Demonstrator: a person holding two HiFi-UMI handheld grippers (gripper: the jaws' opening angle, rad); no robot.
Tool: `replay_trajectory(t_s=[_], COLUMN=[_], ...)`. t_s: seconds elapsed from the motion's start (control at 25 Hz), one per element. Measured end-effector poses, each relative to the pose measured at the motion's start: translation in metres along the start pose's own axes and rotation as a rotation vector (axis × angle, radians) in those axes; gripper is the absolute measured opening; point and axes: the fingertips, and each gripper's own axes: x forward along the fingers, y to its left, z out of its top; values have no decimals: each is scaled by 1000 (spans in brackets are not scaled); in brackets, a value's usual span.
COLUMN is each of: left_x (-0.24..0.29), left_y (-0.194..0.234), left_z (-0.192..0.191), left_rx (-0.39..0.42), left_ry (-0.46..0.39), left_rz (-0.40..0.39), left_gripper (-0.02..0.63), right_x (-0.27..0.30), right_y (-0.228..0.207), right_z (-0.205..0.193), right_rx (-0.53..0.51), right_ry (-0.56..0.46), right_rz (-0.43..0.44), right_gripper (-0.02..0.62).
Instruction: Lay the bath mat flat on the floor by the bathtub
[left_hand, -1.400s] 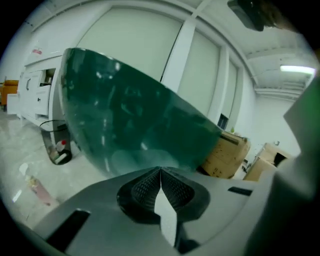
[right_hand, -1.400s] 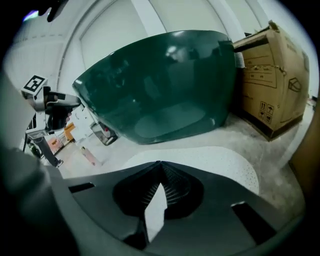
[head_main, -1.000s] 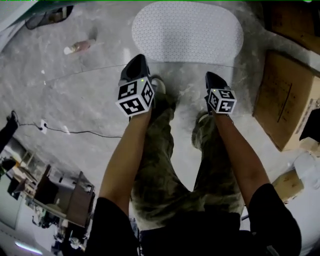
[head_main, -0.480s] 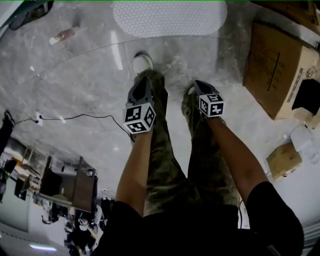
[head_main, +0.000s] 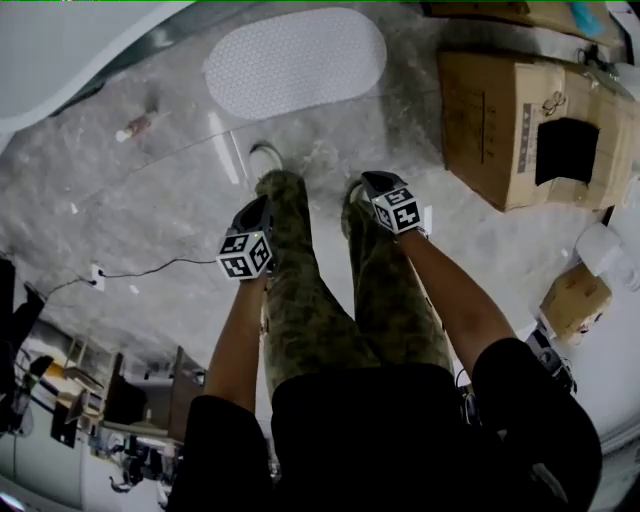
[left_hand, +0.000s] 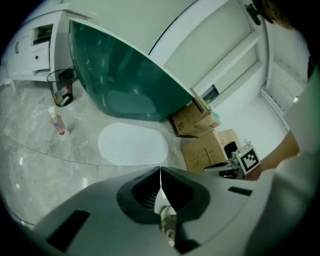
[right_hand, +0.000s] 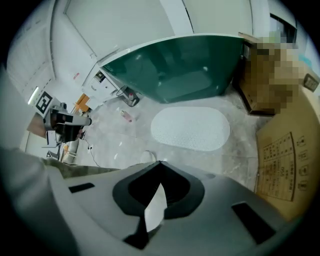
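The white oval bath mat lies flat on the grey marble floor beside the dark green bathtub. It also shows in the left gripper view as the mat and in the right gripper view as the mat. My left gripper and right gripper are held in front of the person's legs, well back from the mat. Both are shut with nothing between their jaws.
Cardboard boxes stand to the right of the mat, a smaller box lower right. A small bottle lies on the floor left of the mat. A cable and socket run across the floor at left.
The view has tilted and pulled back from the mat, which now sits farther off at the upper left. Both grippers have drawn back toward the person's body and stay shut.
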Motion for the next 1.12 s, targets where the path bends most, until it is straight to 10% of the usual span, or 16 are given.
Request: replay_trajectory(t_s=[0.52,1.12], left_x=[-129,-324], left_y=[-99,-242], left_z=[144,351], left_rx=[121,249], left_ry=[-68,-611], left_rz=[-263,-30], left_gripper=[21,21], right_x=[-228,-538], right_y=[57,33], right_z=[126,291], right_rx=[-135,-242], right_ry=[-191,-772], right_rz=[-141,-167], right_gripper=[23,23])
